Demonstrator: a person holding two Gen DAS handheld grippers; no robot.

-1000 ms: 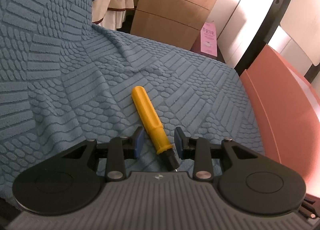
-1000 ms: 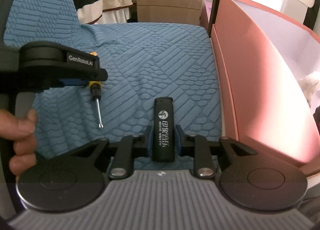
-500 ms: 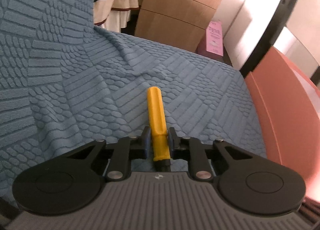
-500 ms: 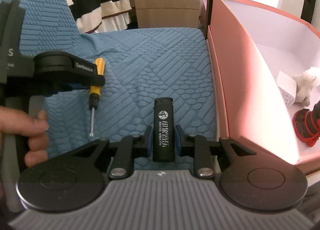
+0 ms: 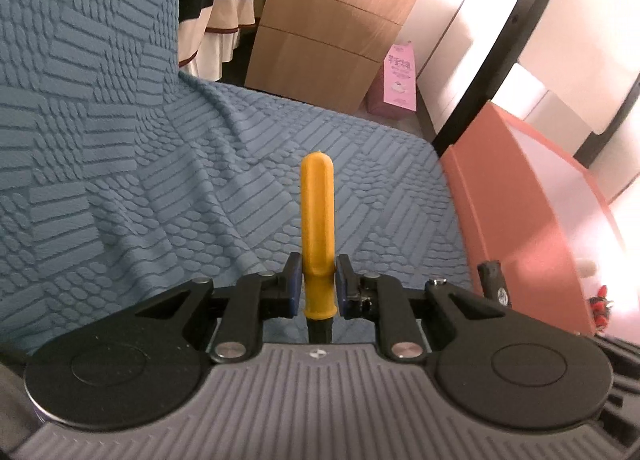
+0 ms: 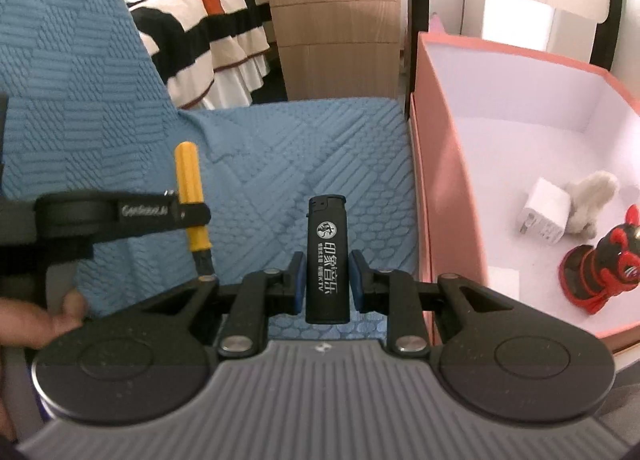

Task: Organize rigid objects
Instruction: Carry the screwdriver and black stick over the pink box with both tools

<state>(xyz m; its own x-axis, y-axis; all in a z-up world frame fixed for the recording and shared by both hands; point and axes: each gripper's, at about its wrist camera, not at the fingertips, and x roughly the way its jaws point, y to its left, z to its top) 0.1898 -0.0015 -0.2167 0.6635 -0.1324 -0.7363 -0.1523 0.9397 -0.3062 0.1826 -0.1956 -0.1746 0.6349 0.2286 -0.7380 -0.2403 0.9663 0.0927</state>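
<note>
Matt yellow plastic screwdriver handle, glossy black lighter, rough ribbed blue cloth.

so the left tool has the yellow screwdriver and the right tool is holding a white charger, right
Not quite. The right tool holds a black lighter, as the right wrist view shows; the white charger lies in the pink box. The left tool does have the yellow screwdriver.
</note>
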